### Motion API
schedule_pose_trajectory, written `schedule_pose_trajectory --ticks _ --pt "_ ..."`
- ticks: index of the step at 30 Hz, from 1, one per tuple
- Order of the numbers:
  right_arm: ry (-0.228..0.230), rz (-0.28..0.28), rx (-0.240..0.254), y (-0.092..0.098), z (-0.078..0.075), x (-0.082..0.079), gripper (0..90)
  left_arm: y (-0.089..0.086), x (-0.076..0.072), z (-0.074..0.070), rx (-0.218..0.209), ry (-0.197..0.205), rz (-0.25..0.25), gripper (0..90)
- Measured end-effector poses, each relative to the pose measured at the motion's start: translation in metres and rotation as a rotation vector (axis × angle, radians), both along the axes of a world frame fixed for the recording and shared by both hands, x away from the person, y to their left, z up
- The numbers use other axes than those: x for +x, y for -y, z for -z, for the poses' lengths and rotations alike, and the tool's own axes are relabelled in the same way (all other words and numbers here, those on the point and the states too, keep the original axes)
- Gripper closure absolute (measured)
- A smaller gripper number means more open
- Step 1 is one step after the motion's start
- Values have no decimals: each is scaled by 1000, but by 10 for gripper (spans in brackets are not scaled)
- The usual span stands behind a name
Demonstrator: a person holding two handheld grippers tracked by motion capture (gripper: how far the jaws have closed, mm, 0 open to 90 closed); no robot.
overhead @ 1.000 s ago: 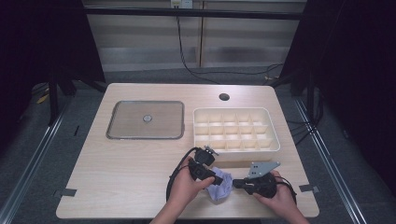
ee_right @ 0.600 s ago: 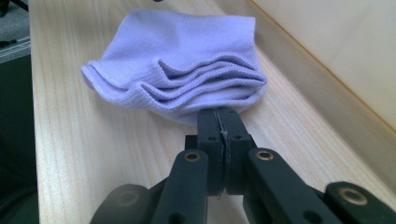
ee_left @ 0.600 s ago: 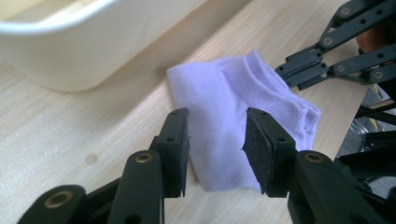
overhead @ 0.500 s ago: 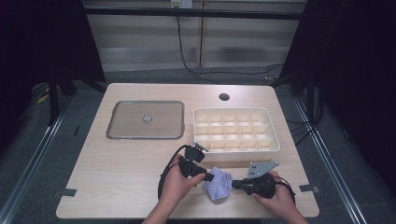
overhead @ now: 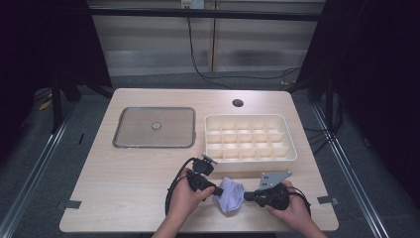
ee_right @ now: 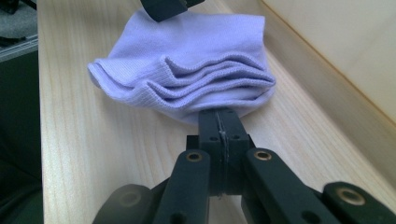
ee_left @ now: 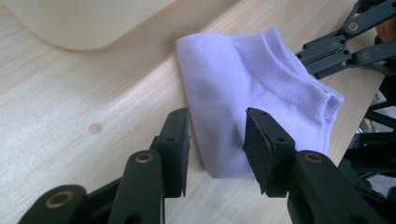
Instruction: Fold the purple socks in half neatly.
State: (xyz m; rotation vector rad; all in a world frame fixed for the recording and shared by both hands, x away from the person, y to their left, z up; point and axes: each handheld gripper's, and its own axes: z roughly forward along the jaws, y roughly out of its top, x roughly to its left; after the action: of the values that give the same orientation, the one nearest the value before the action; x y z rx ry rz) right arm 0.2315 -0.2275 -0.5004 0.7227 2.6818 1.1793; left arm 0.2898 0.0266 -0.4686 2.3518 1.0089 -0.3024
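Note:
A pale lilac sock (overhead: 229, 194) lies folded in layers on the wooden table near its front edge, between the two grippers. My left gripper (overhead: 213, 190) comes in from the left. In the left gripper view its jaws (ee_left: 217, 135) stand apart over the sock's (ee_left: 243, 79) folded end, and the pads do not press it. My right gripper (overhead: 248, 196) reaches in from the right. Its jaws (ee_right: 219, 119) are shut together on the lower edge of the sock (ee_right: 196, 60), under the stacked ribbed cuffs.
A cream box (overhead: 292, 144) divided into several compartments stands just behind the sock. A flat grey lid (overhead: 154, 127) with a centre knob lies at the back left. A cable hole (overhead: 237, 103) is at the far edge. The table's front edge runs close below both hands.
My left gripper has drawn a little to the left, from over the sock to its left end. The right gripper has kept still on the sock.

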Motion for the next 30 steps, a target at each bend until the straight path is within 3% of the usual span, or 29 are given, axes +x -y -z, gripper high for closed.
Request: schedule_pose_trajectory --ticks 6,17,23,30 --pt "2 -11 -5 -4 0 1 899 -2 0 7 14 -6 -18 618" --pt "-1 -28 3 -8 0 5 898 -4 0 8 10 -36 -32 820" --pt "7 -45 -2 -12 -1 6 898 -10 -1 7 -15 -68 -42 836" --pt "-5 -55 1 -16 -1 6 899 -12 -2 -1 -27 -59 -44 837"
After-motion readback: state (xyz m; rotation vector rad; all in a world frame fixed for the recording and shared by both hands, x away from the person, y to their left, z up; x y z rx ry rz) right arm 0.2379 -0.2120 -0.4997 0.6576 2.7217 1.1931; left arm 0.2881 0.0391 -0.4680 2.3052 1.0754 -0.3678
